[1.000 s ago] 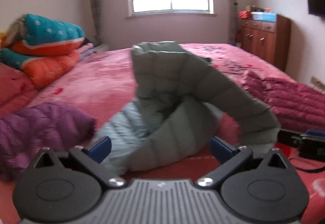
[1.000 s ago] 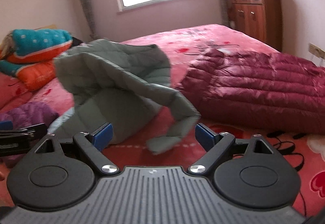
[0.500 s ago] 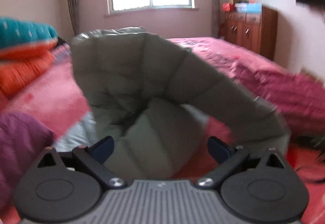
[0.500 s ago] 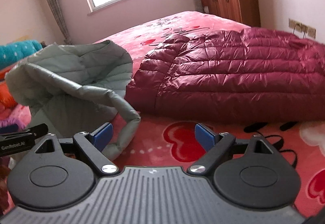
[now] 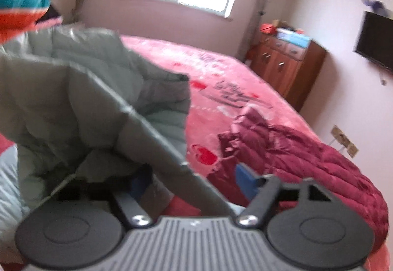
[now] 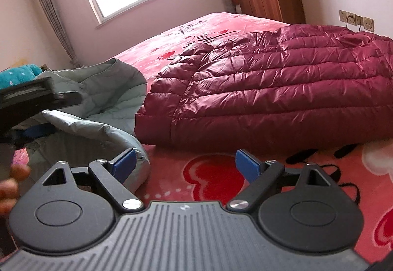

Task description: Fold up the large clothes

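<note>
A grey-green puffer jacket lies crumpled on the red bedspread, one sleeve raised. My left gripper has that sleeve running between its blue pads. Its jaws are closing, the left pad half buried in fabric and the right pad clear of it. In the right wrist view the jacket sits at the left, with the left gripper's black housing over it. My right gripper stands open above the bedspread, its left pad beside the sleeve's end.
A maroon puffer jacket lies spread on the right half of the bed, also in the left wrist view. A black cord lies in front of it. A wooden cabinet, a wall TV and stacked bedding stand around.
My left gripper has moved in on the grey-green jacket and rolled; the sleeve now lies between its jaws, which have narrowed. The right view swung toward the maroon jacket, then held.
</note>
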